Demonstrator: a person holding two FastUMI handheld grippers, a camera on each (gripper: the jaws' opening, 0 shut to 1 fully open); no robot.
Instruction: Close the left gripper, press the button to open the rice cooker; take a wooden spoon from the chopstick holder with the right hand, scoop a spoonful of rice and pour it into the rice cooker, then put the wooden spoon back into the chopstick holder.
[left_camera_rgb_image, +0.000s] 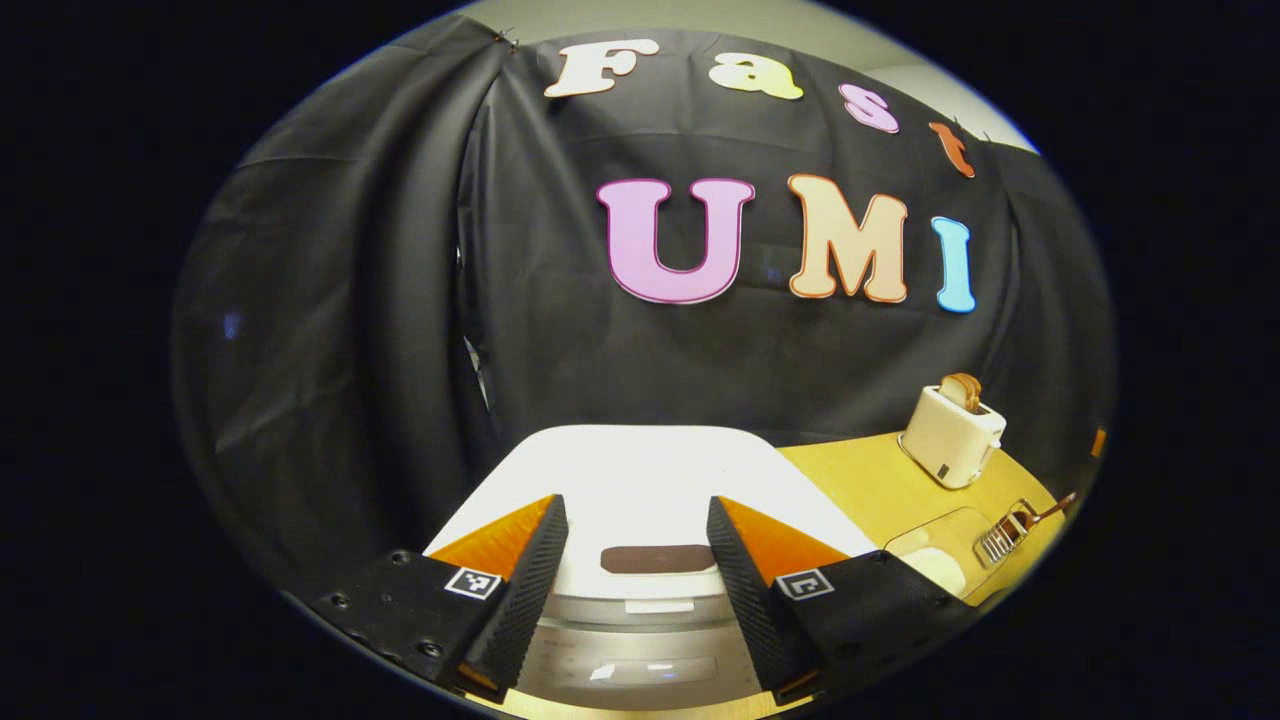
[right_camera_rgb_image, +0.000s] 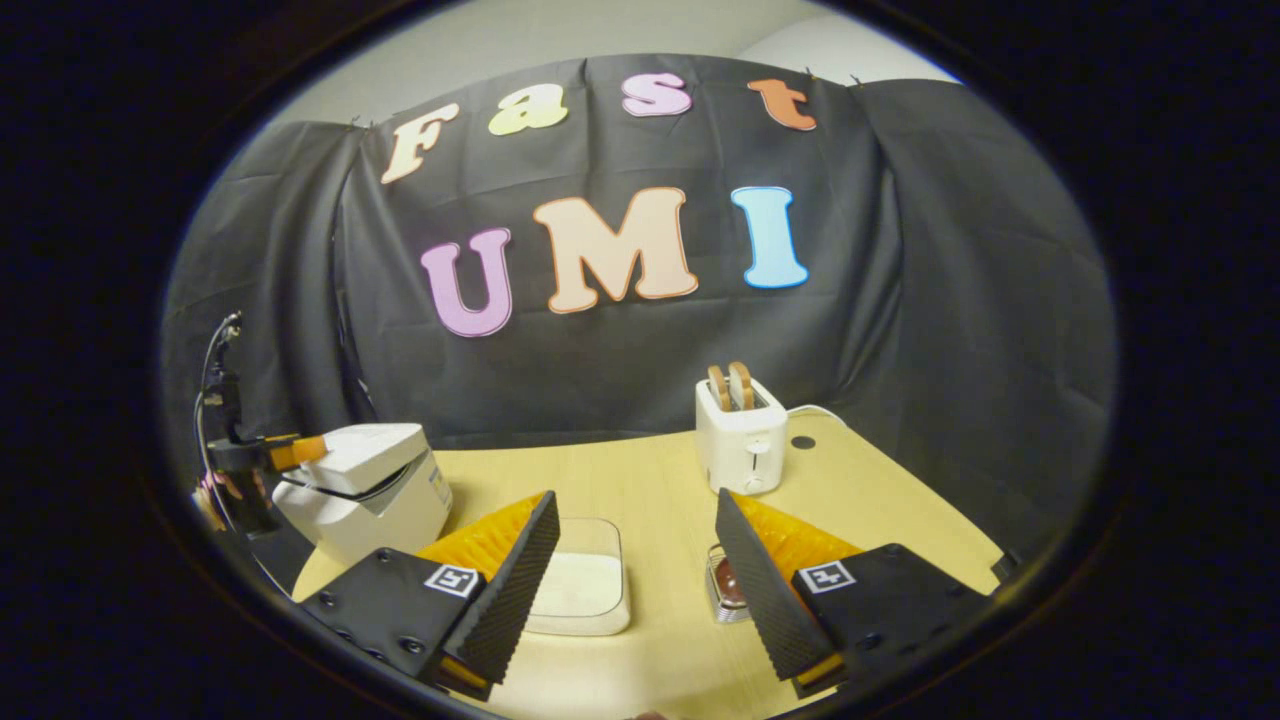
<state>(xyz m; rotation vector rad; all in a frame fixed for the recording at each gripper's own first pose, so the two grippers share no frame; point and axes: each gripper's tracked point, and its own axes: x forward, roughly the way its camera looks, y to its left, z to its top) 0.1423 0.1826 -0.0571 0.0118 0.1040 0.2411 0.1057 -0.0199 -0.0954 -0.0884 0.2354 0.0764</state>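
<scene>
White rice cooker (left_camera_rgb_image: 640, 480) at table's (right_camera_rgb_image: 900, 510) left edge, lid ajar. Left gripper (left_camera_rgb_image: 637, 560) spread just above it. Right gripper (right_camera_rgb_image: 637, 555) spread over rice container (right_camera_rgb_image: 585, 585).

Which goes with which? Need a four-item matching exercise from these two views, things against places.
Things:
1. toaster
2. rice cooker
3. clear rice dish
4. chopstick holder

Places:
a. left end of the table, under the left gripper
b. back of the table, bread slices in its slots
c. partly hidden by the right-hand finger of the right gripper
d. ahead of the right gripper, between its open fingers

Pairs: 1-b, 2-a, 3-d, 4-c
</scene>
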